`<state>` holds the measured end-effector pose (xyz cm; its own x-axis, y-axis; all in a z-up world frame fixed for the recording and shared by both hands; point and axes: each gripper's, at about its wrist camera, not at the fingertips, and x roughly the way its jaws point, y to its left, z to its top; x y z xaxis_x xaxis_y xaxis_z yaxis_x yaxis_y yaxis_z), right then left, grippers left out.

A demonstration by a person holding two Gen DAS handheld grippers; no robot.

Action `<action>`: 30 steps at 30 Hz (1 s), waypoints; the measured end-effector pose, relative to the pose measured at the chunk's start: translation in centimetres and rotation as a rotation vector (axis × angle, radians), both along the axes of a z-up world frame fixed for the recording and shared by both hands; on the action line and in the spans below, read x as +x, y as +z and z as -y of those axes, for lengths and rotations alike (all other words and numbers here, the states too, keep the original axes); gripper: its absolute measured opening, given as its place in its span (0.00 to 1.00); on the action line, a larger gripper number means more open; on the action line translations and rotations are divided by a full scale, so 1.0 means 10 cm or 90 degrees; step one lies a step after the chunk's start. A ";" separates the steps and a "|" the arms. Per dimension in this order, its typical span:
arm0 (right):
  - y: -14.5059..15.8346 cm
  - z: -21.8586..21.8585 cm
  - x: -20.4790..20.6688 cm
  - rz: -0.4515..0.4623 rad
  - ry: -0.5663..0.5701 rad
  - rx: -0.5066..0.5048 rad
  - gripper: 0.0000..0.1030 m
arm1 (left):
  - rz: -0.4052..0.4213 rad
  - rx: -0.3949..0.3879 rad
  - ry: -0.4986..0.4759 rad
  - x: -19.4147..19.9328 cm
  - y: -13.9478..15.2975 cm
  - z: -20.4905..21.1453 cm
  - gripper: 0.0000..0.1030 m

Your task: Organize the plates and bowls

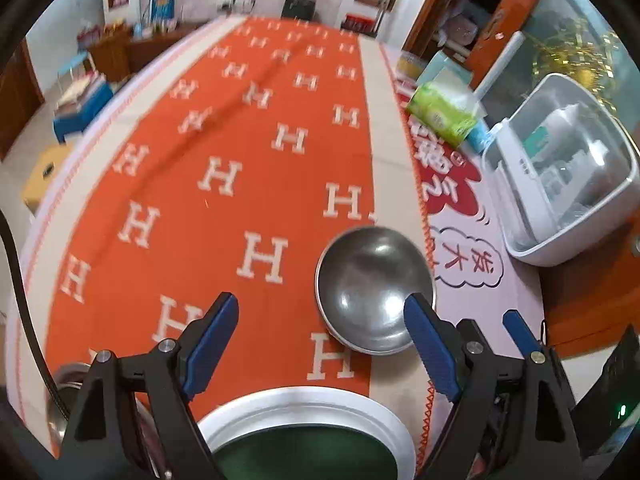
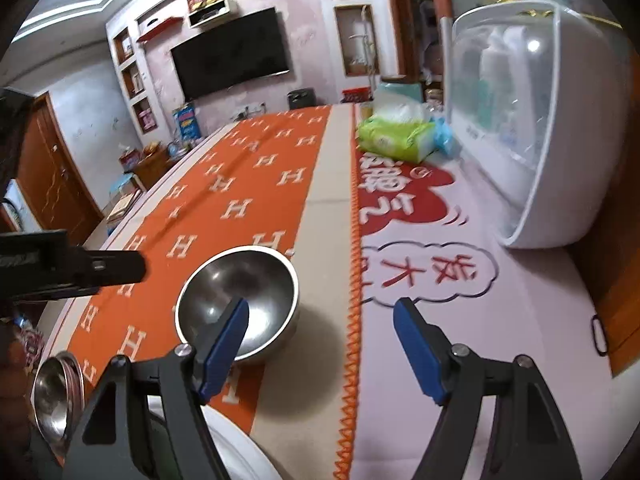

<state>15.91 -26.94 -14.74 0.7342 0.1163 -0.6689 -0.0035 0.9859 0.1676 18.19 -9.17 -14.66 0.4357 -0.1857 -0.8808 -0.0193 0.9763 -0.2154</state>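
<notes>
Two hand-held grippers are out in front of you, both with jaws spread wide and nothing between the blue pads. Your left hand-held gripper (image 1: 320,344) hangs over the orange cloth (image 1: 208,216); your right hand-held gripper (image 2: 320,344) sits just to its right, and one of its blue pads (image 1: 520,330) shows at the edge of the left wrist view.

Nearest you, under the left hand-held gripper, lies one white-rimmed plate (image 1: 304,408) with a dark green centre; only its far half shows. At your near left, one small stack of steel bowls (image 2: 56,392) rests on the bench (image 2: 500,360); how many are nested in it you cannot tell.

Just beyond the plate stands one single steel bowl (image 2: 256,280), upright and empty, at the right border of the orange cloth. In both wrist views one inner pad overlaps it; whether that pad touches the rim you cannot tell.

Further out on the right, one white dish cabinet (image 2: 560,152) with a clear cover stands on the pink printed cover (image 2: 460,340). Pale bottles can be made out through the clear front, too blurred to count. Beside it, further away, lies one green tissue pack (image 2: 394,138) with blue and pale packs close by.
</notes>
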 end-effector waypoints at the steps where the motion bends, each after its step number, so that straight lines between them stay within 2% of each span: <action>1: -0.03 -0.02 0.01 0.001 0.009 0.001 0.73 | -0.011 -0.002 0.003 0.03 -0.06 0.01 0.81; 8: -0.14 -0.10 0.13 0.002 0.050 0.013 0.73 | -0.040 -0.002 0.000 0.20 -0.29 0.03 0.81; 13: -0.26 -0.09 0.20 -0.022 0.060 0.038 0.73 | -0.065 -0.013 0.005 0.28 -0.42 0.02 0.75; 20: -0.34 -0.09 0.23 -0.035 0.070 0.055 0.71 | -0.122 -0.042 0.002 0.31 -0.58 0.04 0.56; 21: -0.36 -0.09 0.24 -0.039 0.069 0.058 0.69 | -0.129 -0.045 0.000 0.30 -0.61 0.05 0.55; 23: -0.37 -0.08 0.25 -0.045 0.068 0.062 0.64 | -0.147 -0.048 -0.012 0.30 -0.66 0.09 0.42; 25: -0.39 -0.08 0.27 -0.052 0.066 0.064 0.60 | -0.155 -0.042 -0.017 0.30 -0.69 0.12 0.39; 26: -0.40 -0.08 0.27 -0.053 0.065 0.064 0.59 | -0.156 -0.044 -0.019 0.29 -0.69 0.12 0.32; 30: -0.41 -0.07 0.28 -0.061 0.062 0.068 0.50 | -0.152 -0.053 -0.022 0.28 -0.69 0.13 0.23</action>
